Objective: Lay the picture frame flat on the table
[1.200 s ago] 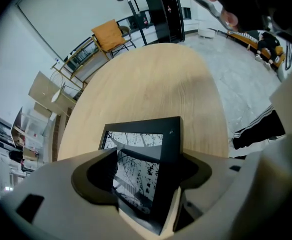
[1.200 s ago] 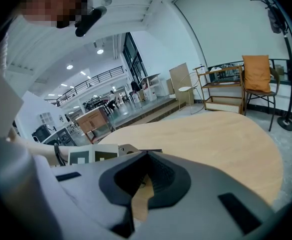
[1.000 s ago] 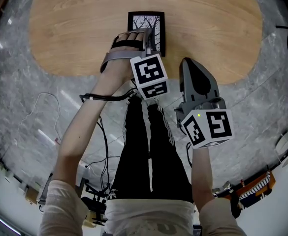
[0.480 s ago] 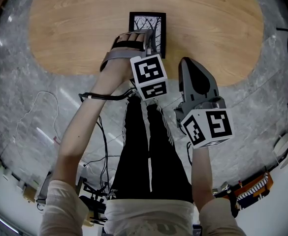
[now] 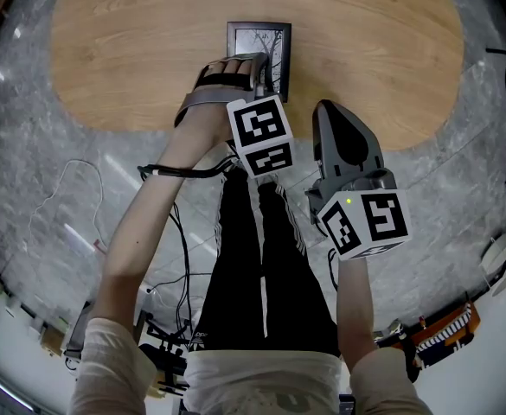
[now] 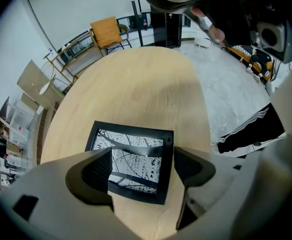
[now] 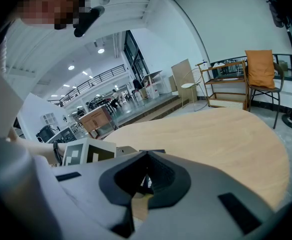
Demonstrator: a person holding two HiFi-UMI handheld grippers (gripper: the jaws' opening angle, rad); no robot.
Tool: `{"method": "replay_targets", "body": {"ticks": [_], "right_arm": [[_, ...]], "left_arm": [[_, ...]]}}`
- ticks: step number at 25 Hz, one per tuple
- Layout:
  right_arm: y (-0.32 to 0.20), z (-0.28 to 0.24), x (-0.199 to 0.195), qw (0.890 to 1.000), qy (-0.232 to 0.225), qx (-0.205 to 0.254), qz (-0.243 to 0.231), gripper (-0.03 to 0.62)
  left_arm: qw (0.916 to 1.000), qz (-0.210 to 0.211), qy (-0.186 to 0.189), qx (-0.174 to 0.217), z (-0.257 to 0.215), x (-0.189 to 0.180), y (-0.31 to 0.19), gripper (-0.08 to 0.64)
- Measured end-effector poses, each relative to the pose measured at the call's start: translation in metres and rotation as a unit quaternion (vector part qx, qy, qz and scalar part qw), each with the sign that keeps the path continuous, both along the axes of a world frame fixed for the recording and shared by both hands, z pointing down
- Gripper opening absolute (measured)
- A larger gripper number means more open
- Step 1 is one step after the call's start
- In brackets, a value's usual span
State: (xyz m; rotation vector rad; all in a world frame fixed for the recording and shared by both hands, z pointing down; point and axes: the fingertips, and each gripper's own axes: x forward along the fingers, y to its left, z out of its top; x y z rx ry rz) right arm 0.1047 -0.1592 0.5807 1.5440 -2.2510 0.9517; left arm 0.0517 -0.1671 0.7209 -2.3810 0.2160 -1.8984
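A black picture frame [image 5: 259, 37] [image 6: 131, 159] with a branch print lies face up on the oval wooden table [image 5: 131, 50]. My left gripper [image 5: 265, 72] [image 6: 142, 169] points steeply down over the frame's near right part. Its jaws have just been opening and stand wide. The frame shows below and between them, with neither pad pressing on it. My right gripper [image 5: 329, 115] [image 7: 143, 179] hovers at the table's near edge, right of the frame. Its jaws meet with nothing in them.
A chair with an orange cushion [image 6: 108, 31] [image 7: 263, 71] and wooden shelving [image 7: 225, 79] stand beyond the table's far end. Grey marble floor surrounds the table, with cables [image 5: 71, 197] at the left. The person's legs [image 5: 261, 258] are right below the near edge.
The frame's glass looks paler and more reflective now than a second ago. The left gripper's marker cube shifted very slightly; the right gripper has not moved.
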Motion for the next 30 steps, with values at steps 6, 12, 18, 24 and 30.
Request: {"method": "replay_targets", "body": {"ticks": [6,12,18,24,30], "right_arm": [[-0.001,-0.001,0.001,1.000,0.005,0.001,0.004,0.006],[-0.011,-0.026,-0.005,1.000,0.012,0.016,0.007,0.006],[-0.045,-0.101,-0.009,0.997,0.023,0.067,0.012,0.006],[-0.075,-0.224,-0.013,0.988,0.038,0.142,0.036,0.006],[-0.066,-0.356,-0.014,0.971,0.062,0.221,0.060,0.006]], "left_arm": [[0.9997,-0.021,0.013,-0.004,-0.004,0.001,-0.006,0.365],[0.9952,-0.079,0.056,-0.010,-0.032,-0.005,-0.019,0.365],[0.9725,-0.150,0.176,-0.023,-0.132,0.011,-0.048,0.364],[0.9003,-0.290,0.324,0.019,-0.284,-0.008,-0.089,0.165],[0.7850,-0.393,0.473,0.072,-0.448,-0.047,-0.087,0.012]]}}
